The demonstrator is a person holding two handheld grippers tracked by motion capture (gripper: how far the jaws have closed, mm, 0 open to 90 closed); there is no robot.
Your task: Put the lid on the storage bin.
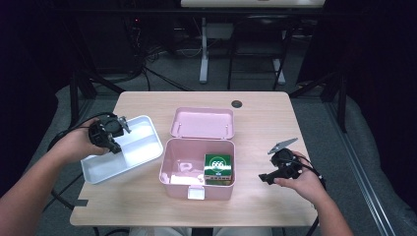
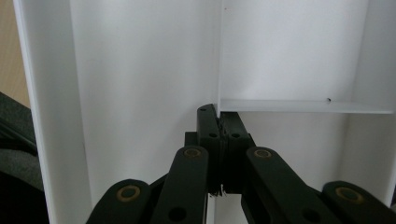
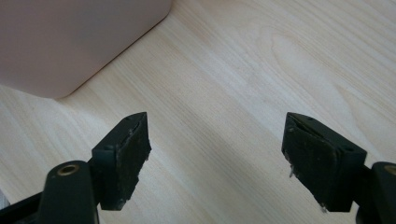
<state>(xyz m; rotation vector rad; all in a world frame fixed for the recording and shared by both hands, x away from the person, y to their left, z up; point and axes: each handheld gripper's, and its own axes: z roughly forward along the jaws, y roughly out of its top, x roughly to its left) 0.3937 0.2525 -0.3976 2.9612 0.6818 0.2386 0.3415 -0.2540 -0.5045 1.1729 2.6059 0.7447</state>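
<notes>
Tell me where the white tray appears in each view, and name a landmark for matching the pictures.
High view: white tray at table's left, under the left gripper.
Left gripper view: tray across the frame, its divider wall between the shut jaws.
Right gripper view: not in it.
Shared landmark: pink box, also top left in the right gripper view.

The tray (image 1: 147,142) near the table's (image 1: 265,118) left edge is plain white. The box (image 1: 169,169) at the middle is pale pink, lid (image 1: 201,123) too. Inside it, the carton (image 1: 218,167) is green with white figures. The tabletop is light wood grain. Both grippers, left (image 1: 114,142) and right (image 1: 265,178), are black.
</notes>
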